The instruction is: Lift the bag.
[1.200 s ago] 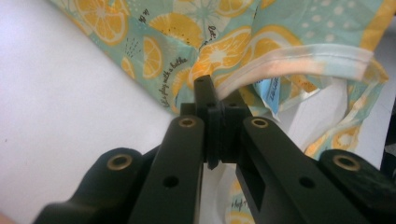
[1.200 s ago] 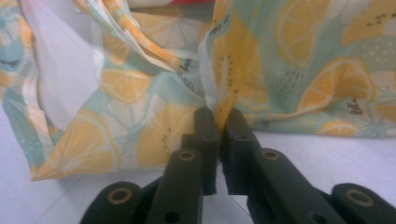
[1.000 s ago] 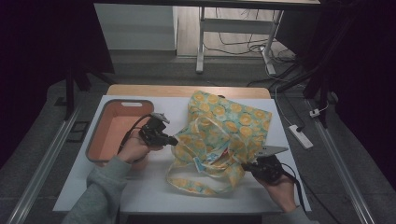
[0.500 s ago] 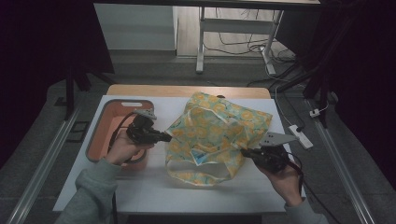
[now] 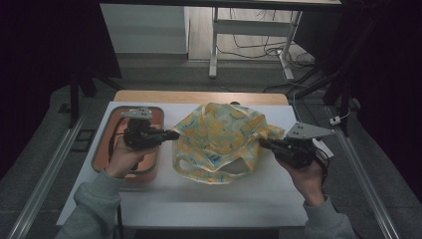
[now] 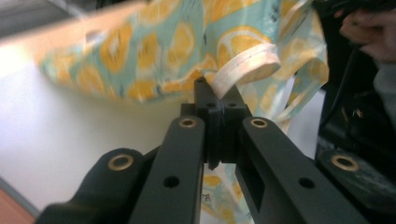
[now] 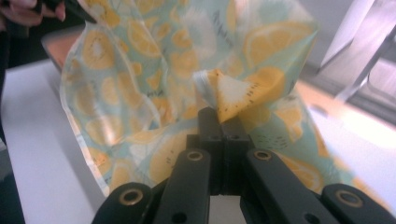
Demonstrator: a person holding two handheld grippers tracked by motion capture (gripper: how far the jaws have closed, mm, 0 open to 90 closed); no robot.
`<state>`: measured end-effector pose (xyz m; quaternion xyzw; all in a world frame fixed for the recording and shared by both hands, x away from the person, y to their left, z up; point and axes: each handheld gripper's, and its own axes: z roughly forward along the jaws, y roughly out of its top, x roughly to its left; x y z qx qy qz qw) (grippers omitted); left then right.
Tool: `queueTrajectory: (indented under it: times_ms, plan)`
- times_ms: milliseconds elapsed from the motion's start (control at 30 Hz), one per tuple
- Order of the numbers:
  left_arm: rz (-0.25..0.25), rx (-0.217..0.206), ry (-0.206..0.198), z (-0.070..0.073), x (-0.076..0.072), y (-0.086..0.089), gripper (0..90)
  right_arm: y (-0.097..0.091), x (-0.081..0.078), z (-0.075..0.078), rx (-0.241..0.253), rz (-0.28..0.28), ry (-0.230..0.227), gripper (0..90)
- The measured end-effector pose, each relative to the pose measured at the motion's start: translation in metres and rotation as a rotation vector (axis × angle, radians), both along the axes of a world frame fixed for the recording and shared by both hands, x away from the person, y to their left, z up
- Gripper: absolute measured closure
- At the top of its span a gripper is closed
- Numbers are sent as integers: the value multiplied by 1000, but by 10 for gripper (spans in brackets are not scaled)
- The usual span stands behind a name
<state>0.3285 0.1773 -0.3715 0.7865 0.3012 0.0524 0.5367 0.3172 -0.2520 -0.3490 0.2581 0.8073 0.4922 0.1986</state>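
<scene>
Both grippers, left (image 5: 171,134) & right (image 5: 263,143), clenched on lemon-print bag (image 5: 219,139), stretched mid-bench. Risk: thin pinches slip w/ more pull; handle loop (image 5: 226,172) drags near front edge.

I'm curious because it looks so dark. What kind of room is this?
Probably a lab or workshop for recording tasks, not a home. A white table stands under bright light, cables lie on the floor behind it, and a person works a lemon-print bag with two handheld grippers.
</scene>
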Motion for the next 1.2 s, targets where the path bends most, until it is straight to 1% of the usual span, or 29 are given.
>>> queueTrajectory:
  times_ms: [33, 67, 100, 133, 167, 200, 233, 267, 300, 333, 367, 433, 500, 567, 633, 667, 733, 767, 833, 867, 933, 1033, 1133, 1200]
  plan:
    - [-3, -6, -14, 5, -2, 1, 896, 0, -1, 7, 11, 0, -18, 897]
    - [-3, -18, -37, 14, -5, 3, 896, 0, -1, 12, 21, 1, -31, 897]
    - [-3, -25, -54, 20, -8, 4, 896, 0, -1, 21, 33, -1, -55, 897]
    - [5, -39, -74, 27, -11, 6, 896, 0, -2, 29, 45, -2, -72, 897]
    - [19, -66, -96, 33, -14, 8, 896, 0, -2, 36, 60, -3, -89, 897]
    - [17, -96, -114, 40, -17, 10, 896, 0, -3, 44, 74, 2, -106, 897]
    - [10, -110, -127, 45, -19, 11, 895, 1, -4, 51, 81, 3, -128, 897]
    - [14, -113, -149, 52, -23, 13, 895, 1, -5, 57, 85, 1, -145, 898]
    - [28, -109, -171, 57, -25, 13, 896, 2, -6, 67, 88, -5, -166, 897]
    - [29, -115, -183, 61, -26, 14, 896, 3, -6, 74, 82, -11, -182, 897]
    - [27, -130, -187, 64, -25, 15, 895, 4, -5, 79, 83, -15, -195, 897]
    - [23, -140, -188, 68, -23, 17, 895, 6, -1, 88, 84, -18, -208, 897]
    - [30, -130, -179, 68, -15, 14, 895, 9, 5, 92, 87, -20, -211, 897]
    - [32, -113, -155, 62, -5, 9, 895, 12, 12, 91, 66, -43, -210, 897]
    - [36, -102, -130, 54, 5, 4, 895, 11, 24, 84, 76, -62, -184, 897]
    - [37, -90, -108, 47, 13, 0, 895, 10, 28, 80, 76, -72, -172, 897]
    - [63, -47, -85, 36, 26, -6, 894, 5, 44, 65, 64, -115, -128, 897]
    - [79, -33, -75, 30, 32, -9, 894, 3, 52, 56, 60, -133, -103, 896]
    - [78, -41, -34, 19, 45, -11, 893, -4, 67, 38, 63, -171, -51, 896]
    - [88, -32, -12, 12, 53, -12, 893, -6, 72, 31, 65, -183, -35, 896]
    - [98, -24, 28, 1, 64, -14, 893, -14, 87, 9, 74, -209, 25, 896]
    - [111, 13, 76, -17, 77, -20, 891, -21, 102, -18, 82, -222, 82, 896]
    - [118, 62, 113, -33, 86, -26, 889, -21, 112, -42, 69, -230, 136, 896]
    - [116, 58, 139, -41, 89, -27, 889, -22, 117, -53, 70, -228, 161, 895]
